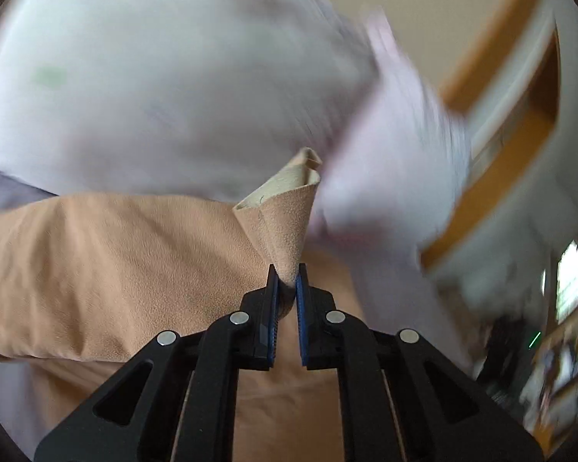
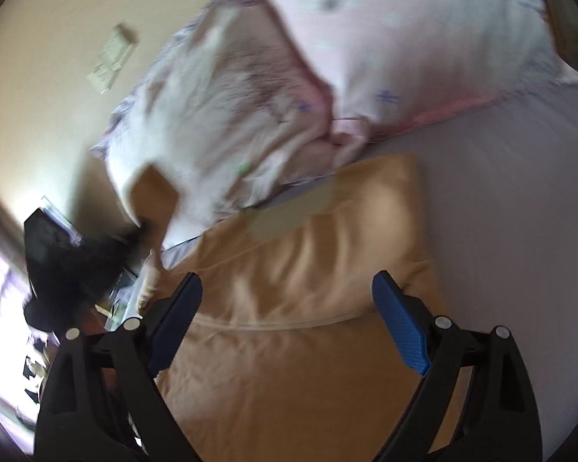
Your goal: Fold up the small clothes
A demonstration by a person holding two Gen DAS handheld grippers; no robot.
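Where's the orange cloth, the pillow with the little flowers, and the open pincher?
orange cloth [image 1: 285,231]: left wrist view, the pinched corner.
flowery pillow [image 2: 404,38]: right wrist view, its middle.
right gripper [image 2: 289,308]: right wrist view, between its open fingertips.

The left gripper [image 1: 287,275] has its two blue-padded fingers [image 1: 274,300] pinched nearly together on a corner of tan garment [image 1: 281,227], which rises in a cone above the tips. The right gripper [image 2: 287,300] stands with its fingers [image 2: 399,323] spread wide apart, nothing between them, pointed downward and hovering over that same cloth.
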